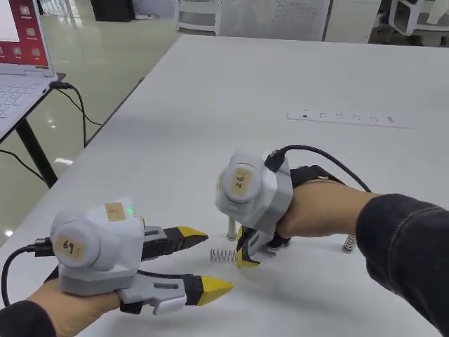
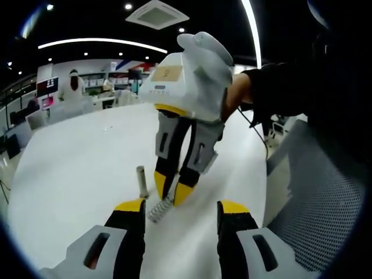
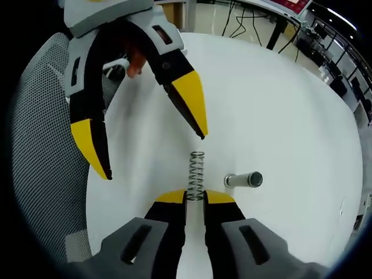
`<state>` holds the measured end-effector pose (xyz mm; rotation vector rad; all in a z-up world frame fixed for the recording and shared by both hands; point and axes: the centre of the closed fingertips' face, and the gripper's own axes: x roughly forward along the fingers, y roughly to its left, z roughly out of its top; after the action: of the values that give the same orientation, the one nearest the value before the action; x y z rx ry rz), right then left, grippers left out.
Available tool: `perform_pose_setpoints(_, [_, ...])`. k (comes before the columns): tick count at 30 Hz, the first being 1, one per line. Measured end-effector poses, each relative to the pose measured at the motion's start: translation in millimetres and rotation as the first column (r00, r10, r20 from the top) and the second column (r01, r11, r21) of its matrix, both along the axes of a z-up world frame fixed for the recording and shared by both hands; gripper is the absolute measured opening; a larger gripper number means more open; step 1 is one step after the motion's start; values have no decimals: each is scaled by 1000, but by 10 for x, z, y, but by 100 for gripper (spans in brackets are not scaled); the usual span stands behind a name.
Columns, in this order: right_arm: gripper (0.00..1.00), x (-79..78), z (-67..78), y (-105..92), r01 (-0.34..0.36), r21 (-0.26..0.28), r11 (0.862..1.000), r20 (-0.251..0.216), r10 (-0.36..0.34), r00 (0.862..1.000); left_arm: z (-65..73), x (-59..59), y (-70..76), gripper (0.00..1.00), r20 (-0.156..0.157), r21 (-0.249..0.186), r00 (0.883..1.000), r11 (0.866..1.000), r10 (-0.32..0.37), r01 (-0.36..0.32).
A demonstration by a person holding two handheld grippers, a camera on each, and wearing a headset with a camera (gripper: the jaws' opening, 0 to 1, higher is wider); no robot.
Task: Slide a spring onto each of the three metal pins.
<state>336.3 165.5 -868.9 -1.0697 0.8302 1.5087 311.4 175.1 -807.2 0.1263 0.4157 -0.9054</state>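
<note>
My right gripper [image 1: 244,258] points down at the table [image 1: 210,105] with its jaws nearly closed, pinching one end of a spring [image 1: 223,255]. My left gripper [image 1: 205,258] sits nearer and to the left with its jaws wide apart and nothing between them, the yellow tips aimed at the spring. I judge the task to be in its early or middle part. This spring is picked at but not yet on a pin, and the pin [image 1: 231,227] just beyond it stands bare and upright. Off to the right, close to my sleeve, a small coiled thing [image 1: 349,243] stands on end. It may be a pin that already has its spring on, but it is too small for me to tell. So at least this pin is left to do, and I cannot count the others. The spring lies flat on the table, its long axis running left to right. The right end is in my jaws and the free end points left towards my open gripper. The pin's axis is vertical, so I reckon the spring must be tipped up on end and brought over the pin's top before it can slide down.
</note>
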Motion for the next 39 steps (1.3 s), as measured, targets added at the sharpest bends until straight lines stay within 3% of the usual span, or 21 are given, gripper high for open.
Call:
perform_pose_setpoints(7, [8,-9,16,9,-2,10,1000,8,2,1000,-3,-1,15,43,-1,4,1000,1000,0,0])
perform_pose_setpoints(13, [7,-67,135,-26,-13,12,1000,6,13,1000,-5,-5,-9,43,-1,5,1000,1000,-8,8])
perform_pose_setpoints(18, [7,-187,303,-94,-23,24,999,-33,24,999,4,-10,-35,41,2,6,1000,1000,-19,19])
perform_pose_setpoints(27, [7,-266,542,-201,-47,44,998,-3,47,999,55,-16,-109,36,18,2,999,999,-50,50])
perform_pose_setpoints(39, [7,-332,696,-266,-75,39,996,24,75,997,170,-64,-234,20,54,-7,993,994,-108,108])
